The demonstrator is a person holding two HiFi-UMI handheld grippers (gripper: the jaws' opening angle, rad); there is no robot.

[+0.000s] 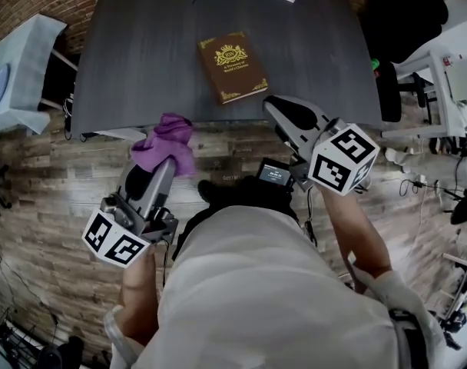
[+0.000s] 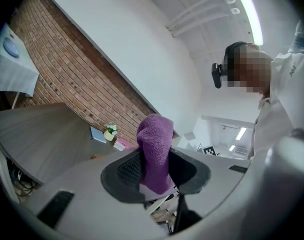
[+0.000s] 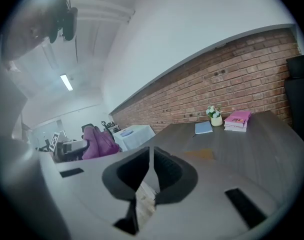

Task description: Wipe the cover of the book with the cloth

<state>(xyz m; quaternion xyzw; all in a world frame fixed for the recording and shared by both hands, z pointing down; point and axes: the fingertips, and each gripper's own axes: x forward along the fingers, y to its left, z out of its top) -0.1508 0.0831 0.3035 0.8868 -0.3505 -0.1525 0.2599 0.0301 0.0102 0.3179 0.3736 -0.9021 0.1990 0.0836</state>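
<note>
Table (image 1: pixel 141 52): dark grey top, mostly bare. Both grippers are held short of its near edge, over the wood floor.

Book (image 1: pixel 233 66): brown with a gilt cover, lying flat and cover up. It sits close to the near edge, about mid-width, skewed to that edge. Nothing touches it.

Cloth (image 1: pixel 166 144): purple, bunched. It is pinched in the left gripper (image 1: pixel 164 162), whose jaws clamp its lower part while the loose end stands up past the tips. It hangs off the table, just outside the near edge and left of the book.

Right gripper (image 3: pixel 151 166): jaws drawn together with only a slit left, nothing between them. It is just outside the near edge, below the book's near right corner.

Step, as I judge it: the approach. The cloth is in hand and wiping has not yet begun. Next the cloth must go forward over the edge and down flat onto the cover. The empty right gripper could pin a corner, since the book may slide.

Containers: one small white pot (image 3: pixel 216 119) at the far edge holds flowers. It stands between a blue notebook (image 3: pixel 203 128) and a pink stack of books (image 3: pixel 237 120).
</note>
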